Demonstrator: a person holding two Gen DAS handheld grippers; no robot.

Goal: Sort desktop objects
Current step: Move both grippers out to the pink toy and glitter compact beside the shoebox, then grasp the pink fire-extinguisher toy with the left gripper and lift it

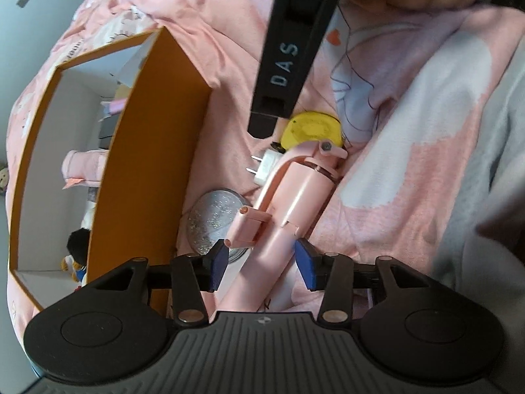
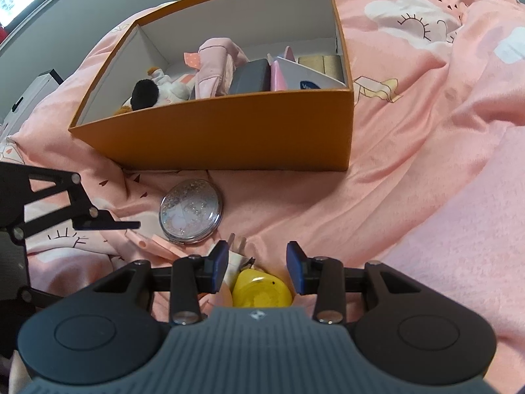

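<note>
Soft, even indoor light, faint shadows, strong fisheye bending at edges, slight blur up close

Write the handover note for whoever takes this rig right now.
Left gripper: open, jaws either side of the pink folding stick, not clamped.
Right gripper: open, over the yellow round thing.
Orange box already holds a plush toy, pink pouch and grey case.
Left on the bedspread: stick, yellow thing, white plug, glitter mirror.

Mirror (image 2: 191,210) before box (image 2: 229,138)
</note>
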